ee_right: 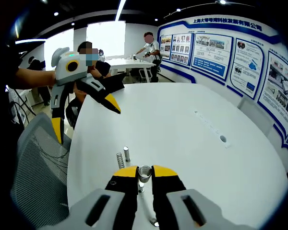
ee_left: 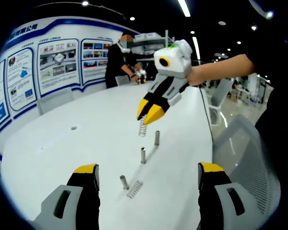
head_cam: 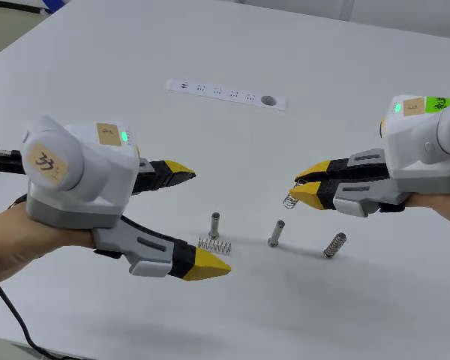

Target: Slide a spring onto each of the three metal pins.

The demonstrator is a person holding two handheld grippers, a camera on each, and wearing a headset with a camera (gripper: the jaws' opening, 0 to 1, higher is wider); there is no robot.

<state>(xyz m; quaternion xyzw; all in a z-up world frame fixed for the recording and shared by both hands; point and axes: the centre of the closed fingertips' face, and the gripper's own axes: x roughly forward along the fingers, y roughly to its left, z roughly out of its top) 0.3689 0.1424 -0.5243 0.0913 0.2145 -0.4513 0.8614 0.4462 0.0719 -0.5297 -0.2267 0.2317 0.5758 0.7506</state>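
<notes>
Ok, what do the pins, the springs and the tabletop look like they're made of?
Pins: bare metal, probably steel; grey with a dull sheen along the shaft. Springs: thin coiled wire, silvery, likely steel too. Tabletop: smooth white, matte to satin, with soft shadows; laminate or painted board, cannot tell which.

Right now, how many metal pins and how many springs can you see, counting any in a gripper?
Metal pins: 3
Springs: 3 (one lying loose, one held by the right gripper, one already on a pin)
Total: 6
</notes>
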